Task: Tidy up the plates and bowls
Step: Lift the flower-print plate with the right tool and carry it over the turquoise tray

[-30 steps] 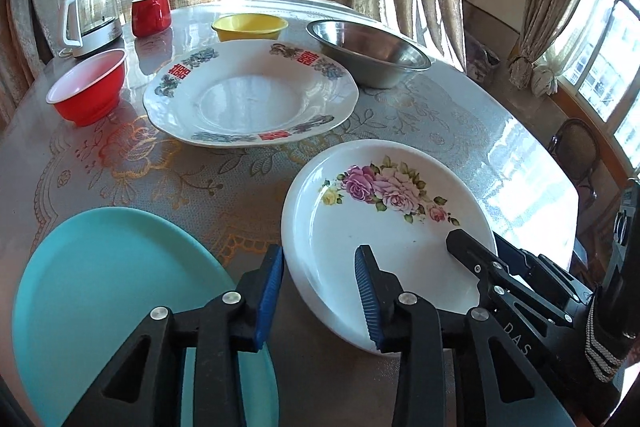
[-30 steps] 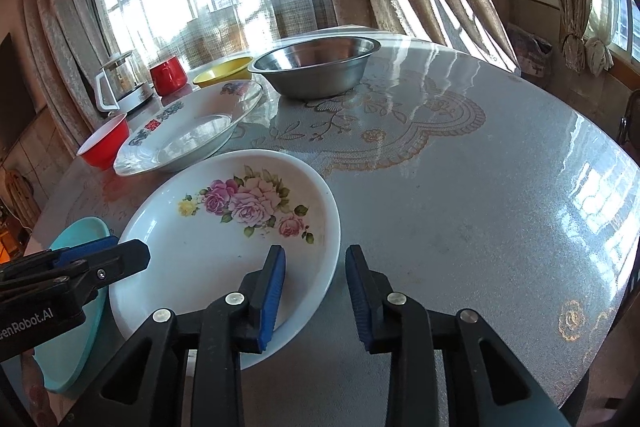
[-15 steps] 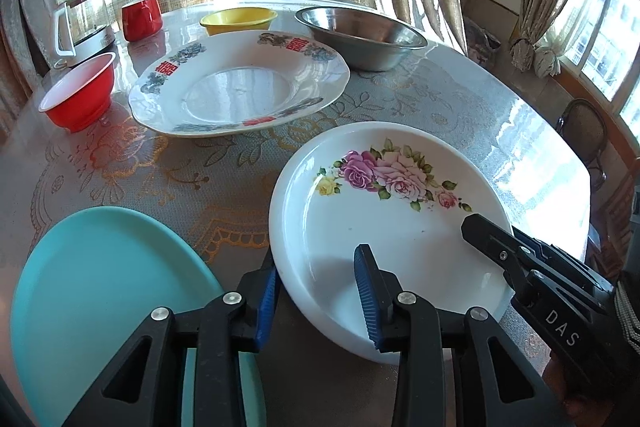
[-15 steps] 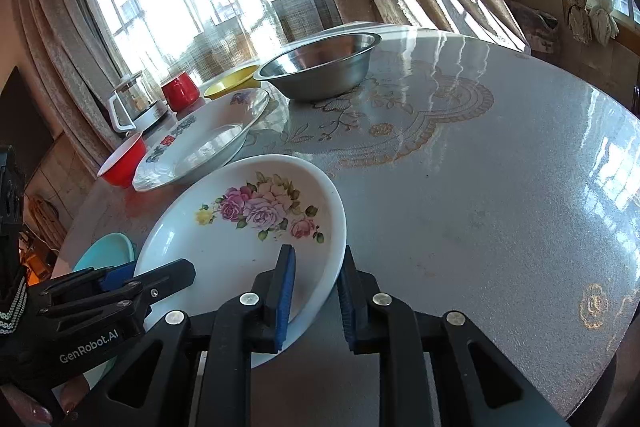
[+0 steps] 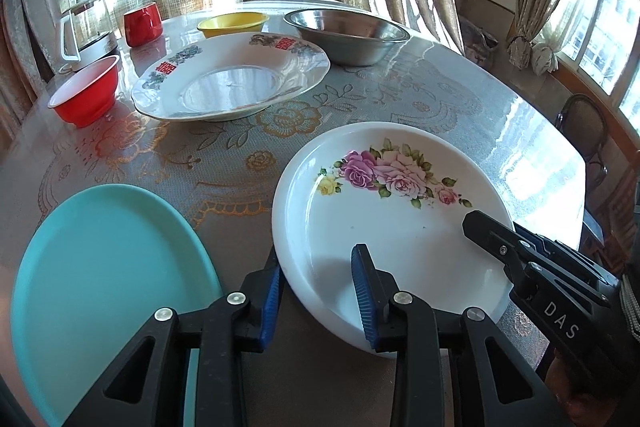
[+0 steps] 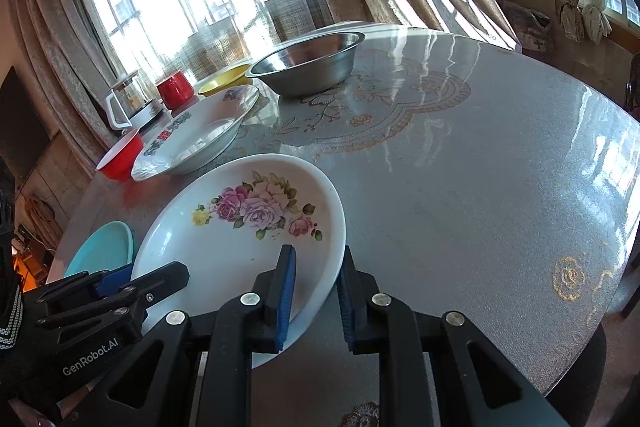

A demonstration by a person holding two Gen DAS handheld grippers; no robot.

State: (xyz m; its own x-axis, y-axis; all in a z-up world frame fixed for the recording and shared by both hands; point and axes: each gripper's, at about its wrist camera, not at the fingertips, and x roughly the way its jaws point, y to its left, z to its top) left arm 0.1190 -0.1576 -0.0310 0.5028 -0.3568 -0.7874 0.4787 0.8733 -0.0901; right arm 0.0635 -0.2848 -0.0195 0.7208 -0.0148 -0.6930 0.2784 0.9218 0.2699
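Note:
A white plate with pink roses [image 5: 392, 211] is held tilted, its near rim off the table, also seen in the right wrist view [image 6: 240, 227]. My left gripper [image 5: 318, 291] straddles its left rim, one finger under and one inside, apparently clamped. My right gripper [image 6: 316, 287] grips its right rim the same way. A teal plate [image 5: 104, 275] lies at the near left. A large patterned white plate [image 5: 232, 79], a red bowl [image 5: 86, 93], a yellow bowl [image 5: 232, 23] and a steel bowl [image 5: 348, 35] stand farther back.
A red mug [image 5: 142, 23] and a glass kettle [image 5: 86, 27] stand at the far left of the round table [image 6: 480, 167]. Curtains and windows ring the room. A chair [image 5: 584, 131] stands beyond the table's right edge.
Both grippers have closed in on the rose plate's opposite rims. The plate has come up off the table and tilted, nearer both cameras.

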